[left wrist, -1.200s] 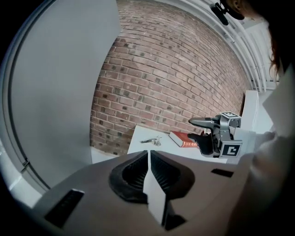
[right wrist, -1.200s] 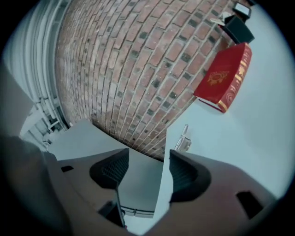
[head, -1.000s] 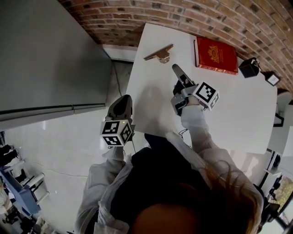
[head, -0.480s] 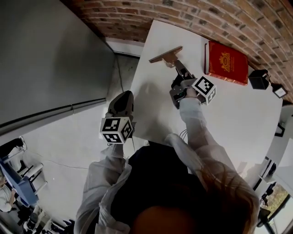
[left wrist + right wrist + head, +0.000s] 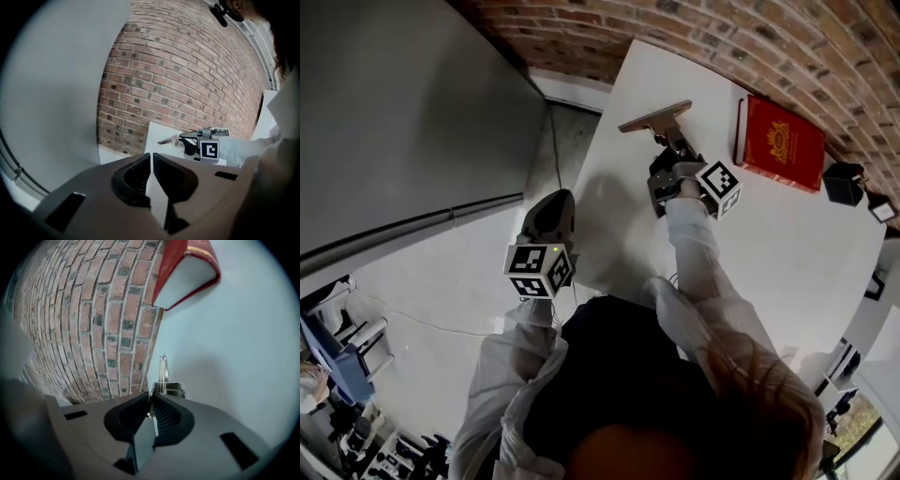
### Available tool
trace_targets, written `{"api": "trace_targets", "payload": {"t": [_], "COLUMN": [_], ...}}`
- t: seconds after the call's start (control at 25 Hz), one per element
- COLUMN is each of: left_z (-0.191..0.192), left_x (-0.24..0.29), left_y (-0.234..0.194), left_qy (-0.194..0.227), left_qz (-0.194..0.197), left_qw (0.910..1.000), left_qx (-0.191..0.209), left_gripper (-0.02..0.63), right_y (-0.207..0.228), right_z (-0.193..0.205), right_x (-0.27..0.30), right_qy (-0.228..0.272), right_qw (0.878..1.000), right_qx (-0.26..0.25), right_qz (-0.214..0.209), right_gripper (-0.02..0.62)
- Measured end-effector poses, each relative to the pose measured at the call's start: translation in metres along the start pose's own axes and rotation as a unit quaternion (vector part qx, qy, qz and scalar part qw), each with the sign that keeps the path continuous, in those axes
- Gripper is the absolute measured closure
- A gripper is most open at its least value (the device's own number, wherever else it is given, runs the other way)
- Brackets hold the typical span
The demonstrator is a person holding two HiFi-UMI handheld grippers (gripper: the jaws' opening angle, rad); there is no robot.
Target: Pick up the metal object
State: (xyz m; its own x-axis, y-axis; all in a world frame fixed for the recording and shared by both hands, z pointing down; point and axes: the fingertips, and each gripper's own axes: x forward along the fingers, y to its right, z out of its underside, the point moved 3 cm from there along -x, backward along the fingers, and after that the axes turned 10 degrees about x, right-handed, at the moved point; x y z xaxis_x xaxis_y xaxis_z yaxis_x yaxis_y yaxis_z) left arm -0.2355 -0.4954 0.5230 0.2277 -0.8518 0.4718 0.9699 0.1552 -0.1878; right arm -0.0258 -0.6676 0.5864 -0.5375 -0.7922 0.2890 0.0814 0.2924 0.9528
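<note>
The metal object (image 5: 656, 116), a flat strip on a small block, lies at the far left edge of the white table (image 5: 769, 253). My right gripper (image 5: 669, 138) has reached it; its jaws have just been closing. In the right gripper view the metal object (image 5: 163, 373) has a thin part pinched between the jaws of the right gripper (image 5: 151, 399). My left gripper (image 5: 553, 199) hangs off the table's left side, shut and empty. In the left gripper view the left gripper (image 5: 151, 157) points toward the metal object (image 5: 171, 138) and the right gripper (image 5: 193, 139).
A red book (image 5: 783, 141) lies on the table just right of the metal object, and the book (image 5: 185, 268) fills the top of the right gripper view. Small black items (image 5: 844, 183) sit at the table's far right. A brick wall (image 5: 722, 28) runs behind the table.
The right gripper went forward and down to the metal object, and its jaws closed on it. The left gripper stayed beside the table's left edge.
</note>
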Motion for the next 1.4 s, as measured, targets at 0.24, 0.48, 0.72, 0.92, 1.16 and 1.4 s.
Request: {"api": "trace_targets", "payload": {"t": [0.24,0.48,0.72,0.92,1.16,1.4], "left_z": [0.006,0.008,0.008,0.003,0.004,0.010], "left_x": [-0.004,-0.011,-0.025,-0.041,-0.074,-0.110], "left_y": [-0.002,-0.001,-0.002,0.002,0.007,0.015], "left_qy": [-0.001,-0.002,0.021,0.038,0.060,0.074], "left_qz": [-0.008,-0.010,-0.021,-0.020,-0.016,-0.006], "left_qw": [1.0000,0.9999,0.9994,0.9989,0.9976,0.9969], "left_qx": [0.001,0.001,0.015,0.017,0.029,0.029], "left_gripper": [0.574,0.574,0.574,0.574,0.574,0.574], "right_y": [-0.002,-0.007,-0.025,-0.047,-0.068,-0.085], "right_z": [0.002,0.002,0.007,0.012,0.031,0.059], "right_x": [0.001,-0.006,-0.026,-0.050,-0.098,-0.150], "right_qy": [-0.007,-0.010,-0.011,-0.012,-0.013,-0.008], "right_qw": [1.000,1.000,0.999,0.996,0.988,0.973], "right_qx": [-0.012,-0.024,-0.037,-0.070,-0.131,-0.214], "right_qz": [-0.008,-0.011,-0.036,-0.061,-0.075,-0.082], "right_gripper": [0.577,0.577,0.577,0.577,0.578,0.578]}}
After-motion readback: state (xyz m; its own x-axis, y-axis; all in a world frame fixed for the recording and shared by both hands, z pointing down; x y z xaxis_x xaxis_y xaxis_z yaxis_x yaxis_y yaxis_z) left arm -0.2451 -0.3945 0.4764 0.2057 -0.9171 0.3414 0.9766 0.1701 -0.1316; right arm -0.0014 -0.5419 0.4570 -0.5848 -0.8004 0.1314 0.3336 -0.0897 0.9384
